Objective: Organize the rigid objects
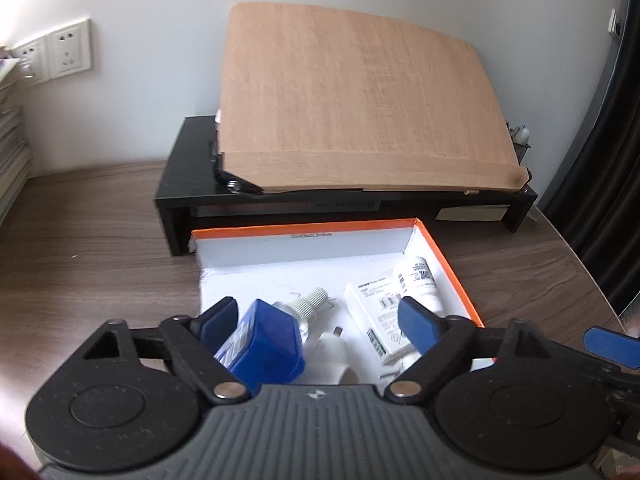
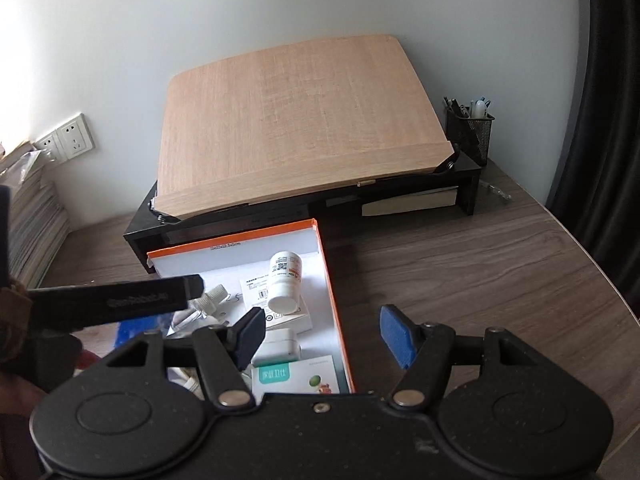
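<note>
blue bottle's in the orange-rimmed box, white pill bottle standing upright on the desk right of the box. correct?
One error: the white pill bottle is not on the desk. It stands inside the orange-rimmed box, on a white carton by the right wall, as the right wrist view shows. The blue bottle is in the box, as you said.

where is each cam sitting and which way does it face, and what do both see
Left wrist: rides the left gripper, tilted down over the orange-edged box toward the wall; its open fingers straddle the blue bottle; the other gripper's blue pad shows at right.
Right wrist: rides the right gripper, open over the box's right edge; the left gripper's black body crosses at left.
Shared: box, white bottle, wooden board, black stand, wall sockets.
</note>
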Tool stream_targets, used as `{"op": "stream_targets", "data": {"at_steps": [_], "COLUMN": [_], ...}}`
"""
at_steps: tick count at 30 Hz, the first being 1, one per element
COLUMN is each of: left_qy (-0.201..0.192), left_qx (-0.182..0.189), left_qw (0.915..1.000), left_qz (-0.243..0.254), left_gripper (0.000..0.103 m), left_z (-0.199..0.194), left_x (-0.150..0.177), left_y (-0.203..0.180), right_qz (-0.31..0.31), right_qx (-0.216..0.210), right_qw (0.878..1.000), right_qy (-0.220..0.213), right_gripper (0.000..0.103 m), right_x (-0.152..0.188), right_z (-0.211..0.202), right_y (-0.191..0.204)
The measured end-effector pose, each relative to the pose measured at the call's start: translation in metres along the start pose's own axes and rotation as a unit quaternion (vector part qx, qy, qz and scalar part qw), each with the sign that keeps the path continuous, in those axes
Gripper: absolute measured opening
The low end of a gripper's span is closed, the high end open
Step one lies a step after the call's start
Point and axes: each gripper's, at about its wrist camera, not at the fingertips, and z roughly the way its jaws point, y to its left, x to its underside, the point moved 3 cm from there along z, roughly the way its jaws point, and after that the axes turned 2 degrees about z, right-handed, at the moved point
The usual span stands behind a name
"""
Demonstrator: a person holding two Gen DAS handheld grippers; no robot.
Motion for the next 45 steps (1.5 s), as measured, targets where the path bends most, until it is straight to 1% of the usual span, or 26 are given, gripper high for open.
{"op": "stream_targets", "data": {"at_steps": [3, 4, 6, 9, 10, 15, 21, 24, 28, 31, 36, 45], "left_qy": [-0.003, -0.003, -0.002, 0.001, 0.005, 0.014, 0.02, 0.025, 0.037, 0.045, 0.059, 0.066], "left_qx": [-0.021, -0.021, -0.018, -0.034, -0.039, -0.071, -0.087, -0.082, -0.086, -0.085, -0.091, -0.098], "left_qw": [0.9997, 0.9996, 0.9996, 0.9991, 0.9988, 0.9966, 0.9948, 0.9954, 0.9947, 0.9941, 0.9932, 0.9924], "left_qz": [-0.009, -0.016, -0.02, -0.027, -0.029, -0.039, -0.05, -0.042, -0.043, -0.051, -0.04, -0.034], "left_gripper": [0.096, 0.098, 0.099, 0.099, 0.103, 0.103, 0.103, 0.103, 0.103, 0.103, 0.103, 0.103], "left_z": [-0.023, -0.032, -0.048, -0.072, -0.079, -0.105, -0.112, -0.114, -0.115, -0.113, -0.109, -0.105], "left_x": [0.009, 0.013, 0.024, 0.042, 0.049, 0.084, 0.1, 0.108, 0.117, 0.12, 0.124, 0.123], "left_y": [0.004, 0.004, 0.003, -0.002, -0.003, -0.016, -0.025, -0.032, -0.039, -0.042, -0.049, -0.052], "right_qz": [-0.003, -0.003, -0.008, -0.016, -0.018, -0.038, -0.05, -0.058, -0.063, -0.069, -0.07, -0.067], "right_qx": [-0.007, -0.009, -0.014, -0.016, -0.018, -0.026, -0.032, -0.034, -0.037, -0.036, -0.037, -0.044], "right_qw": [1.0, 1.0, 1.0, 1.0, 1.0, 0.999, 0.997, 0.997, 0.996, 0.995, 0.995, 0.995], "right_qy": [0.001, 0.002, 0.007, 0.015, 0.017, 0.021, 0.038, 0.044, 0.052, 0.057, 0.062, 0.062], "right_gripper": [0.078, 0.078, 0.078, 0.078, 0.078, 0.079, 0.08, 0.08, 0.08, 0.081, 0.081, 0.081], "right_x": [0.006, 0.009, 0.018, 0.031, 0.035, 0.054, 0.073, 0.078, 0.083, 0.086, 0.089, 0.089], "right_z": [-0.01, -0.013, -0.021, -0.032, -0.036, -0.054, -0.066, -0.068, -0.07, -0.07, -0.068, -0.065], "right_y": [-0.002, -0.003, -0.005, -0.008, -0.009, -0.012, -0.019, -0.022, -0.025, -0.028, -0.032, -0.034]}}
